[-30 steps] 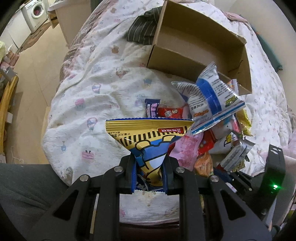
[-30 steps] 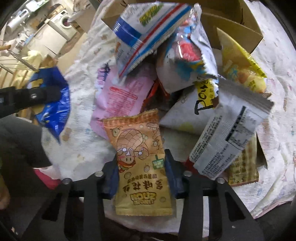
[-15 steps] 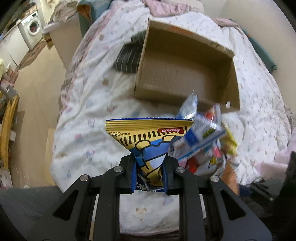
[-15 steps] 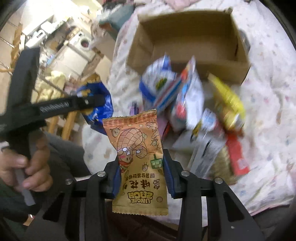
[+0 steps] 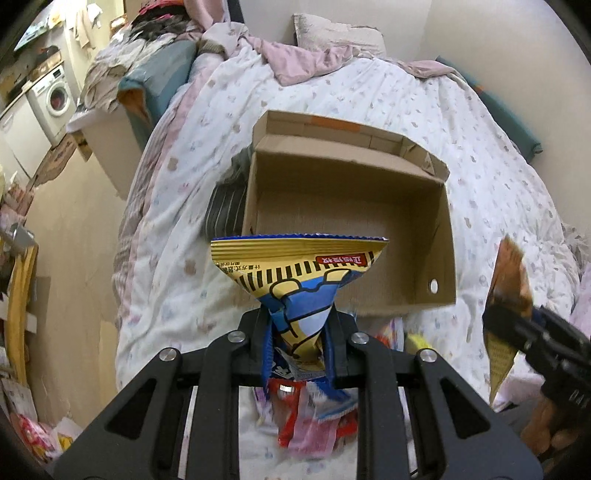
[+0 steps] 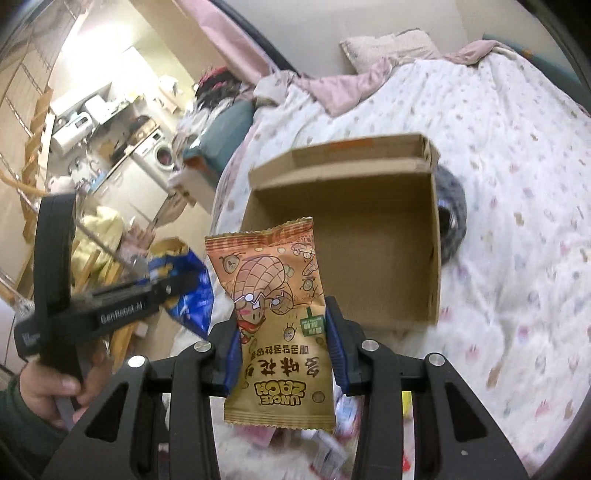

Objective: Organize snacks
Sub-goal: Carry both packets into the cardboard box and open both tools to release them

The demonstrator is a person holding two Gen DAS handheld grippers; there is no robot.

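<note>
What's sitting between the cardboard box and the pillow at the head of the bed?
Only the printed quilt and a crumpled pink blanket lie between cardboard box and pillow, in the left wrist view.

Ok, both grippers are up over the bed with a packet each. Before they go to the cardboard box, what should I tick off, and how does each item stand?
1. Left gripper clamped on the yellow-and-blue packet: ok, pinched at its narrow lower end.
2. Right gripper clamped on the orange peanut packet: ok, pads press both edges.
3. Cardboard box open, flaps clear: ok.
4. Room inside the box: ok, the bare bottom shows in both views.
5. Grippers apart from each other: ok, each shows off to the side in the other's view.
6. Remaining snacks clear of the path: cannot tell, they lie blurred below the fingers.
</note>
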